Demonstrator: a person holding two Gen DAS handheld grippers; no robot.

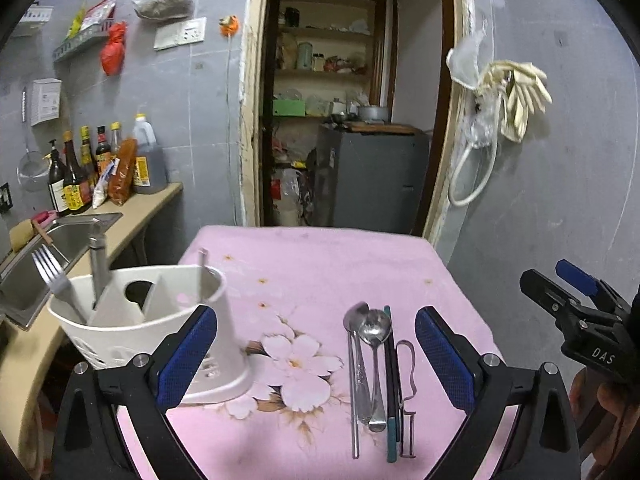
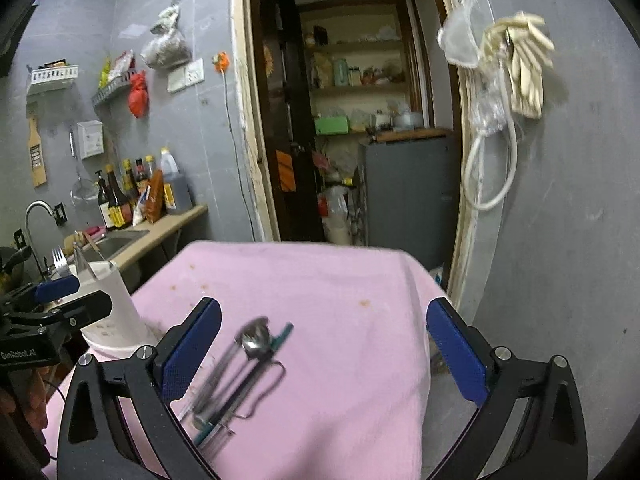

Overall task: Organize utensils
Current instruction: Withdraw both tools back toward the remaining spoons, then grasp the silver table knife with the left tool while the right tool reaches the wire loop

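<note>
A white utensil holder [image 1: 160, 320] stands at the left of the pink tablecloth [image 1: 320, 264], with a fork [image 1: 52, 276] and a metal handle [image 1: 98, 264] in it. Two spoons [image 1: 374, 336], chopsticks [image 1: 392, 380] and a peeler [image 1: 408, 392] lie side by side on the cloth. My left gripper [image 1: 316, 356] is open and empty above the cloth, between the holder and the utensils. My right gripper [image 2: 324, 348] is open and empty; the utensil pile [image 2: 248, 364] lies blurred near its left finger. The right gripper also shows in the left wrist view [image 1: 568, 296], and the holder in the right wrist view [image 2: 114, 312].
A counter with a sink [image 1: 52, 248] and sauce bottles [image 1: 80, 172] runs along the left. An open doorway [image 1: 344, 120] with shelves and a grey cabinet lies behind the table. Gloves and a hose [image 1: 516, 96] hang on the right wall. The table's right edge [image 2: 420, 360] drops off.
</note>
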